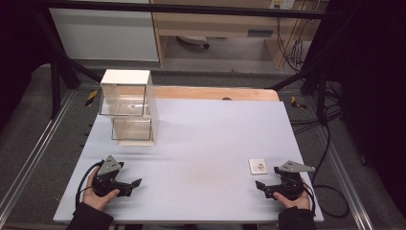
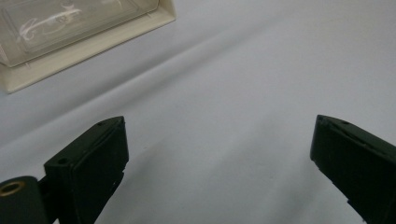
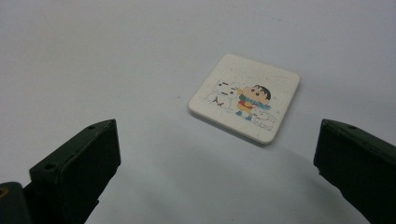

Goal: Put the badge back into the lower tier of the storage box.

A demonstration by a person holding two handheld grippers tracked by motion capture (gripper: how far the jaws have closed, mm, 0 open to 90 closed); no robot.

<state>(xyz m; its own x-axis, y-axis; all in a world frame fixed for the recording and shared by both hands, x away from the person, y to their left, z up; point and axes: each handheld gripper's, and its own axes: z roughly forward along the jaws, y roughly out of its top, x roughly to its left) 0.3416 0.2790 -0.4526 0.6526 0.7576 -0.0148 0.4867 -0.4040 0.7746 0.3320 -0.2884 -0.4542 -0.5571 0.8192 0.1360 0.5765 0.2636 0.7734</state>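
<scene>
Currently the coaster (image 3: 244,98) lies flat on my white table (image 1: 201,148), at 12 o'clock just beyond the right gripper (image 1: 265,188), jaws spread wide, untouched. Left gripper (image 1: 135,186), at 9 o'clock well apart, also gapes; clear drawer unit (image 1: 128,108) beyond it.

Clear drawer unit (image 2: 70,37) cut off by the left gripper view's top and left edges; coaster (image 1: 258,166) print too small to read in the high view.
</scene>
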